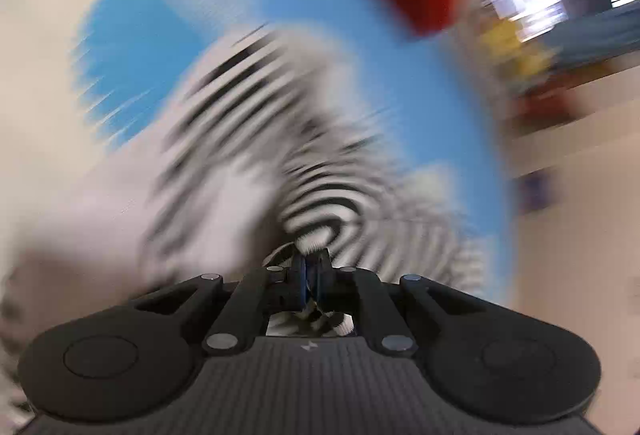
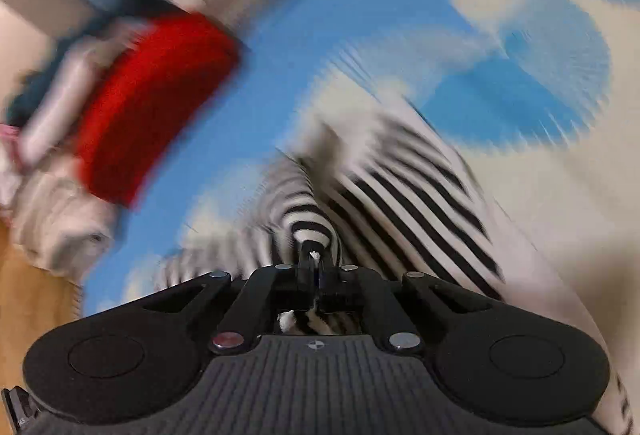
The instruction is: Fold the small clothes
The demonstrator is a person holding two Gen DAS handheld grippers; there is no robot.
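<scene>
Both tongs (image 1: 311, 261) (image 2: 314, 255) clamped on striped garment (image 1: 320, 203); cream folded clothes (image 2: 52, 231) only in right view.

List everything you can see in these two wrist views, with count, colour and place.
striped garment: one, black and white, on the sheet, pinched by both tools
sheet: one, blue with cream cloud shapes, under the garment
red cloth: one, red, at the sheet's far edge
pale cloth: one, cream, beside the red cloth
background items: blurred, cannot tell
left tool: one, black, shut on the garment
right tool: one, black, shut on the garment
</scene>
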